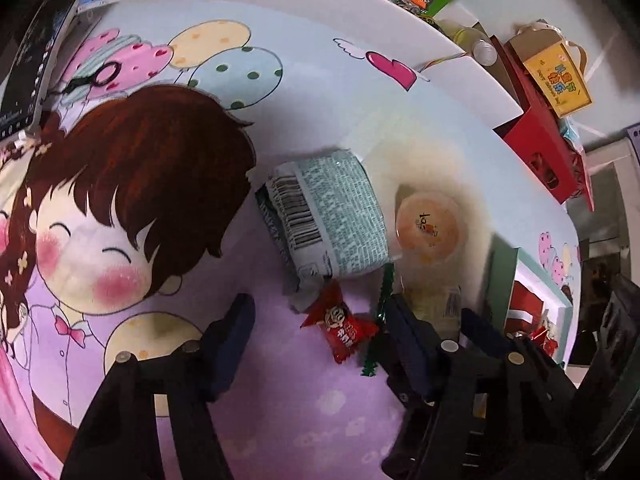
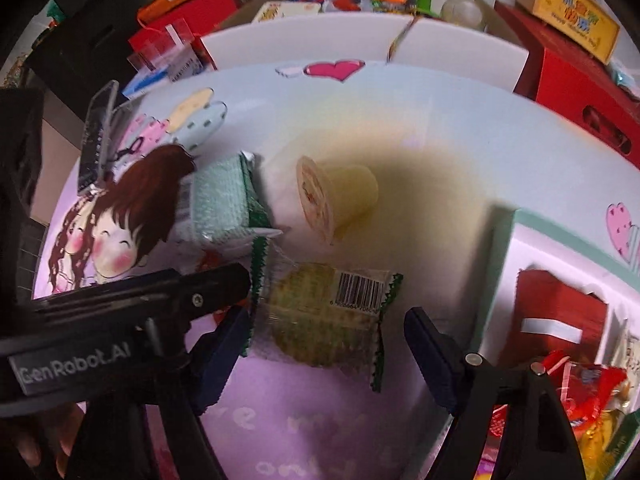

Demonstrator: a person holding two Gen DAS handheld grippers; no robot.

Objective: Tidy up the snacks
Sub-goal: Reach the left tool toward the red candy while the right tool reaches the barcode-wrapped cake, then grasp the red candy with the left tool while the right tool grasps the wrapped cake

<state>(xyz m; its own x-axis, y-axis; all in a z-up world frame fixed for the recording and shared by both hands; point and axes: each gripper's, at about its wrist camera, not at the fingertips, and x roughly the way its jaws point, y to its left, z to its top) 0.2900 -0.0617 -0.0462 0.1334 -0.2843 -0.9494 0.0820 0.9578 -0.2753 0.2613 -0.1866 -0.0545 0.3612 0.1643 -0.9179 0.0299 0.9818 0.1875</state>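
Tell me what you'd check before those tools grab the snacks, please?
1. Left tool lined up over the red candy: ok.
2. Right tool straddling the round biscuit pack: ok.
3. Pads pressing on either snack: not ok, both open.
4. Jelly cup clear of the right tool: ok.
5. Green wafer pack clear of the candy: not ok, its end overlaps.
6. Room in the snack box: cannot tell.

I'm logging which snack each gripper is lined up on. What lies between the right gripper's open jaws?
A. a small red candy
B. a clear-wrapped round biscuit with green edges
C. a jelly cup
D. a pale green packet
B: the right gripper straddles the round biscuit, its green-edged wrapper lying flat, jaws not yet pressing.
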